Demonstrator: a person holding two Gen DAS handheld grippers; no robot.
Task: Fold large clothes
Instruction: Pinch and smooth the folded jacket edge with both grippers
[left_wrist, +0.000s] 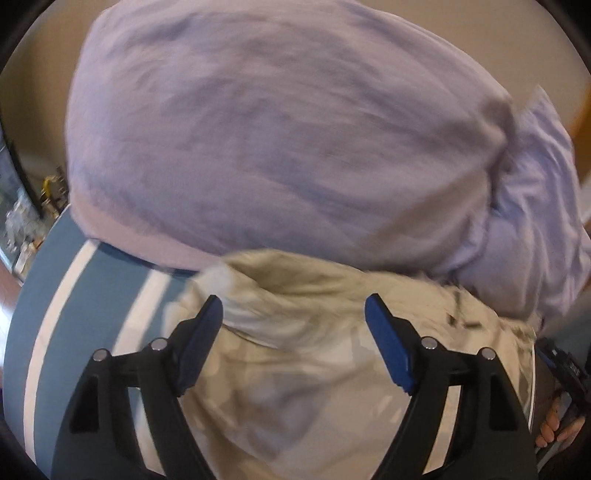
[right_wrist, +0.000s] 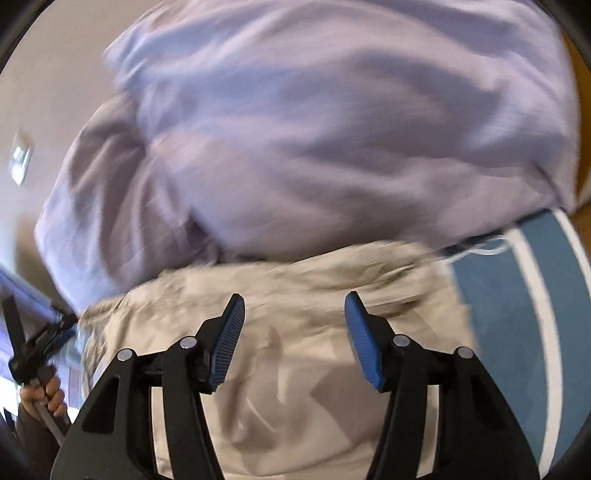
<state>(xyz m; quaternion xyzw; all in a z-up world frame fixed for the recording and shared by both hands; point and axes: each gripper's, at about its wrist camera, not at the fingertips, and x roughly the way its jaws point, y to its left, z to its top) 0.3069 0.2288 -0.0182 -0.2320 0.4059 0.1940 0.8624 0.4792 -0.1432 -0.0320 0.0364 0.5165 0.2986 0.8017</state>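
Both wrist views are smeared by motion blur, so fabric edges and seams are hard to trace. A large lavender garment (left_wrist: 280, 140) fills the upper part of each view; its top and right side are cut off by the fisheye rim, and which part of the garment shows cannot be told. It lies bunched, with a crumpled fold (left_wrist: 535, 206) at its right in the left wrist view. Below it, nearer the cameras, lies a cream patterned cloth (left_wrist: 295, 350), its near edge hidden behind the gripper bodies; dark marks on its right are too blurred to read. Both rest on a blue surface with white stripes (left_wrist: 55, 314), seen at the left in the left wrist view and at the right (right_wrist: 517, 295) in the right wrist view.

The left gripper (left_wrist: 293, 306) hovers over the cream cloth with its blue-padded jaws spread wide, nothing between them. The right gripper (right_wrist: 294, 302) likewise stands spread and holds nothing. At the lower left of the right wrist view a hand (right_wrist: 44, 395) grips a handle, partly cut off.

No containers are visible.
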